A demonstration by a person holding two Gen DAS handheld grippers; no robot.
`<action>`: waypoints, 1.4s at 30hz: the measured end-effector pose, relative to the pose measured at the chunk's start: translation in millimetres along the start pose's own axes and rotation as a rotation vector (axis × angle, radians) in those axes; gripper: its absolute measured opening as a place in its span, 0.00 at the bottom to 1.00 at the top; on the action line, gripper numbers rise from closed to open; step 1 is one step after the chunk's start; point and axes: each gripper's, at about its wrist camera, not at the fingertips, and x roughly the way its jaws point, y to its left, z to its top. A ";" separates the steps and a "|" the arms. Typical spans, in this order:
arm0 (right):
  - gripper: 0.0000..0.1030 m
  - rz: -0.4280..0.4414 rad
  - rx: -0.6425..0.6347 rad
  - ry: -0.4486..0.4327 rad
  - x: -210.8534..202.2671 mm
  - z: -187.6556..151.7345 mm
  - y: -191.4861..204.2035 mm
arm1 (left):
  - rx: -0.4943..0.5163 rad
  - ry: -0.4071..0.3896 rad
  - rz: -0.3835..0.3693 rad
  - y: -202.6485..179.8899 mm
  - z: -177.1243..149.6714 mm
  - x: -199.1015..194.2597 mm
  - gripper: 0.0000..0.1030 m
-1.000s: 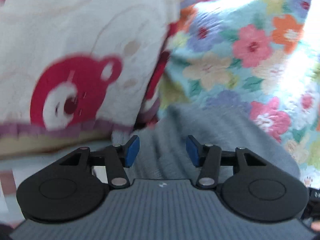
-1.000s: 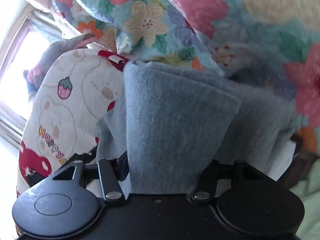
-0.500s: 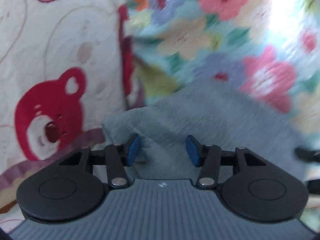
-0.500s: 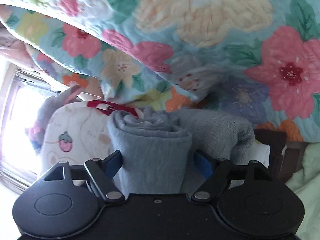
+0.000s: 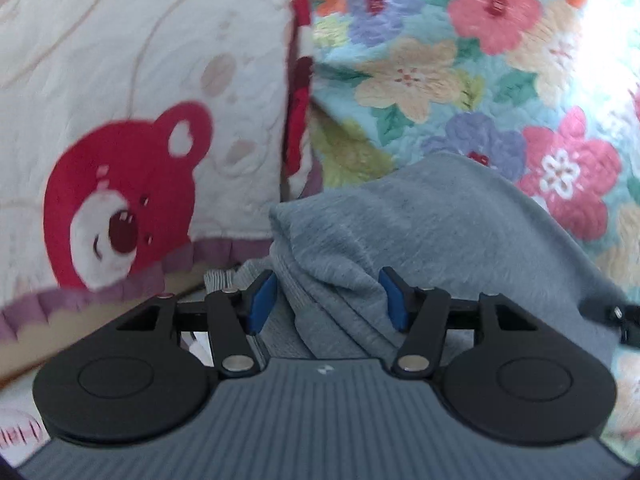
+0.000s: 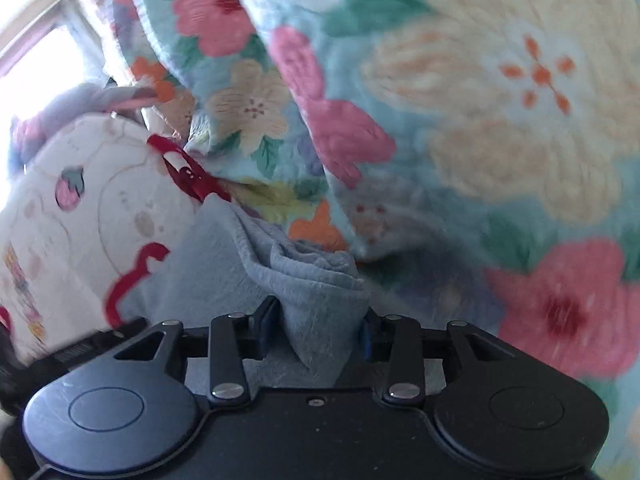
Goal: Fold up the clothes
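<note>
While a floral quilt (image 6: 500, 100) fills the upper right of both views and a bear pillow (image 5: 132, 120) the left, the grey garment (image 5: 420, 232) lies bunched at lower centre. Left gripper (image 5: 327, 299) straddles its folds, spread; right gripper (image 6: 318, 326) pinches a bunched fold.

A bear-print pillow (image 5: 132, 92) leans beside a floral quilt (image 5: 472, 60).

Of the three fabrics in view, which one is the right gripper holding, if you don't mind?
The plain grey garment: the right gripper pinches its bunched fold, while the floral quilt and bear-print blanket lie beyond, ungripped.
</note>
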 end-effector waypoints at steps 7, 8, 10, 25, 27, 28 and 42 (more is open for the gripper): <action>0.39 -0.405 -0.536 -0.142 -14.2 -10.1 80.1 | 0.039 -0.016 0.027 -5.1 -1.8 -2.9 0.54; 0.31 -0.428 -0.671 -0.205 -15.5 -19.6 98.5 | 0.049 -0.031 0.032 -6.3 -1.3 -5.3 0.52; 0.27 -0.340 -0.796 -0.240 -17.5 -27.6 123.2 | 0.085 -0.076 0.011 -8.9 -0.1 -12.5 0.51; 0.24 -0.185 -0.561 -0.033 70.7 -20.0 80.4 | 0.048 -0.077 -0.058 14.0 2.1 23.9 0.52; 0.24 -0.173 -0.554 -0.026 68.7 -20.5 77.7 | 0.050 -0.098 -0.038 15.0 4.4 19.0 0.53; 0.24 -0.175 -0.551 -0.025 67.9 -21.5 78.0 | 0.060 -0.132 -0.004 13.8 5.8 13.1 0.52; 0.36 -0.074 -0.651 0.120 13.5 -82.0 162.2 | 0.028 -0.028 0.145 11.1 2.3 -29.5 0.64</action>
